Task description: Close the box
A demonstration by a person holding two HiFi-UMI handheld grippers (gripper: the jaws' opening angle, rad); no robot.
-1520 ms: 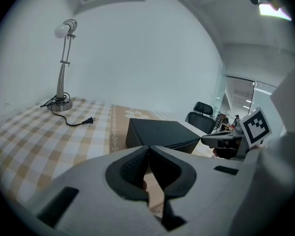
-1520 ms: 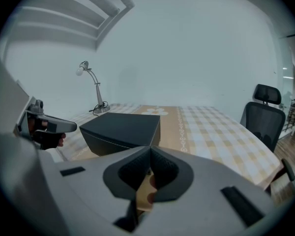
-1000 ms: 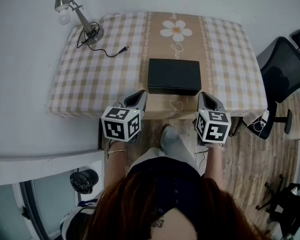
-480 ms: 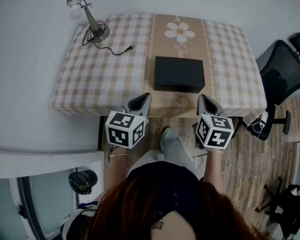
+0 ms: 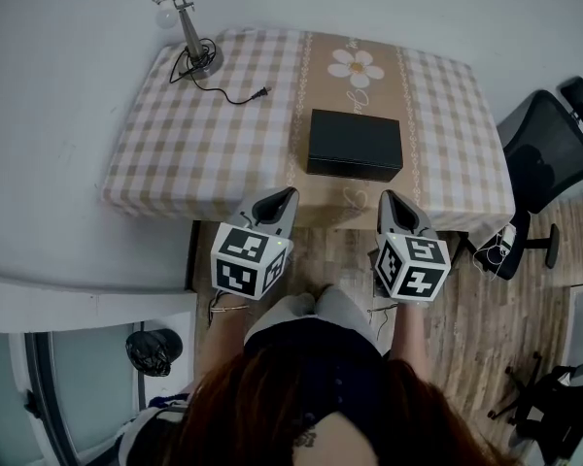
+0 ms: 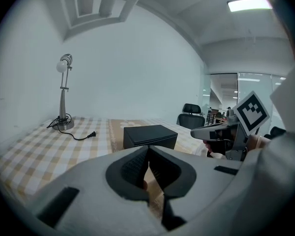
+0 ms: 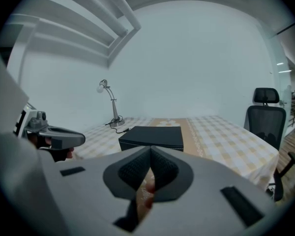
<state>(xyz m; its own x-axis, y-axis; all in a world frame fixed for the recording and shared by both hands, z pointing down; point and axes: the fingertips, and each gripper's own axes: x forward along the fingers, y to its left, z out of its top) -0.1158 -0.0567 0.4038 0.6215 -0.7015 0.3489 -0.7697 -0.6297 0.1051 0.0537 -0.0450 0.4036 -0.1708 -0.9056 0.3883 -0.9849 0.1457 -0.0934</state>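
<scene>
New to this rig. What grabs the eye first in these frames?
The black box, lid apparently down, sits near the front edge of the checked table. The left gripper and right gripper hang just short of that edge, both shut and empty. A lamp stands at the far left corner.

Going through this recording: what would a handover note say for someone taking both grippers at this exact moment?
Left gripper: jaws shut, holding nothing, held at the near edge of the table.
Right gripper: jaws shut, holding nothing, level with the left one.
Black box: on the cloth's tan centre strip, between and beyond the grippers, touched by neither.
Done: the box's lid looks down flat.
Left: apparently nothing, except perhaps checking that the lid sits fully.
</scene>
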